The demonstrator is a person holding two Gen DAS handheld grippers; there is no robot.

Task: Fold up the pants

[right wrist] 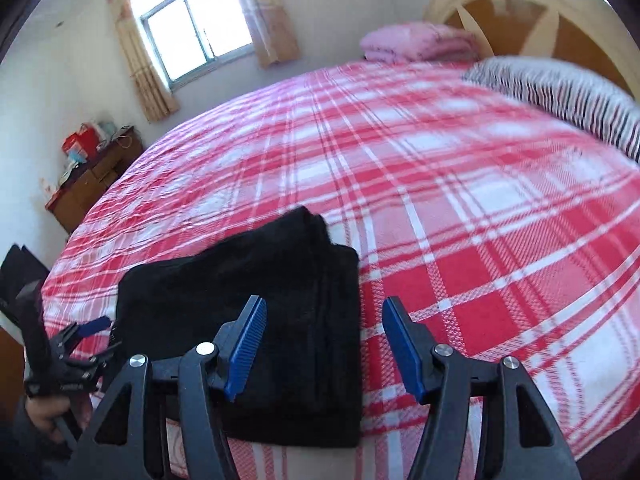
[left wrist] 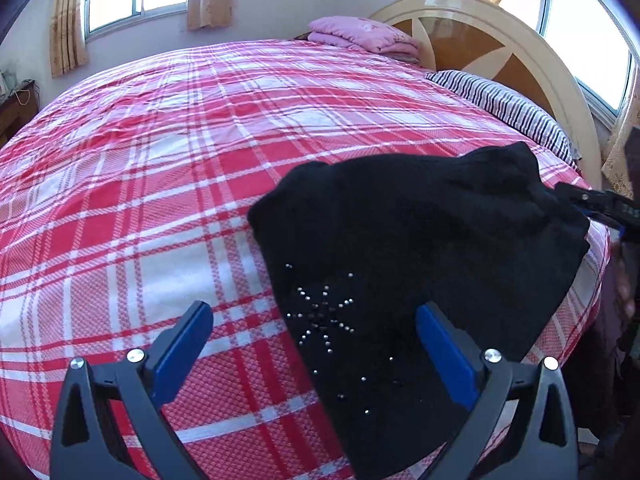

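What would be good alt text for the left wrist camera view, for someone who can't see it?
Folded black pants with a studded star pattern lie on a red and white plaid bedspread, seen past the open left gripper with blue pads. The right gripper reaches in at the pants' right edge. Behind are a striped pillow, a pink folded blanket, a headboard and curtained windows.

My right gripper (right wrist: 322,344) hung with its jaws apart over the folded black pants (right wrist: 256,304) on the red plaid bedspread (right wrist: 460,208). My left gripper (right wrist: 90,330) sat at the pants' left edge, near a wooden dresser (right wrist: 94,176).
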